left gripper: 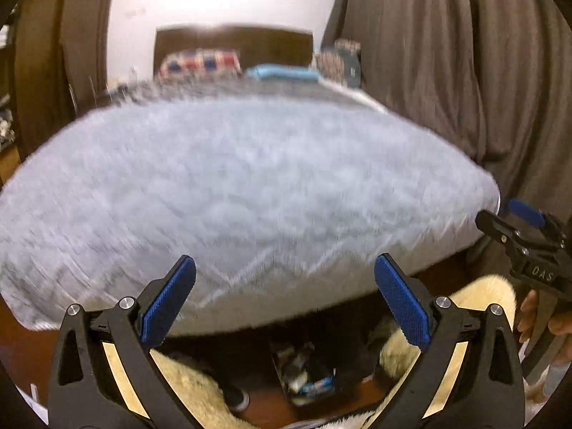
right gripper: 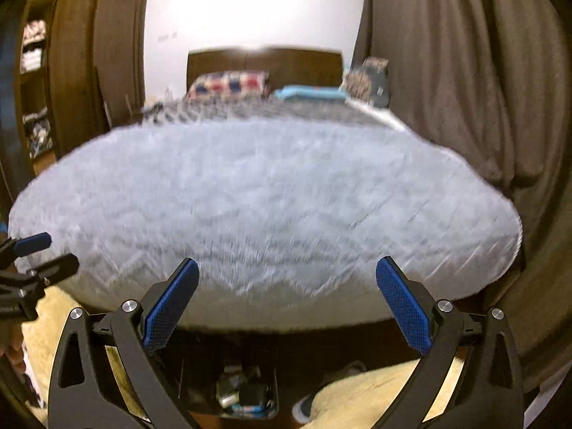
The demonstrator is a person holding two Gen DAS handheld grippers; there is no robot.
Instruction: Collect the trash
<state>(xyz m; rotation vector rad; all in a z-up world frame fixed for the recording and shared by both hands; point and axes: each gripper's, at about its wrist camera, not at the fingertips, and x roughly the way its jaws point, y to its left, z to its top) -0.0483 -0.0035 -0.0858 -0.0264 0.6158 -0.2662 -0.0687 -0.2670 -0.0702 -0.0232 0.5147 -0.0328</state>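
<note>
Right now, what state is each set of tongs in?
Left tongs: open, holding nothing, above the grey bedspread.
Right tongs: open, holding nothing.

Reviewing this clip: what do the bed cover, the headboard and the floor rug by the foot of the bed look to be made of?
Bed cover: likely soft plush or quilted fabric, matte pale grey-blue, with a fuzzy surface and faint zigzag stitching; motion blur leaves it open.
Headboard: apparently dark brown wood or veneer, flat and smooth.
Floor rug: cream, shaggy, probably faux fur or long pile, judging by its tufted edge.
</note>
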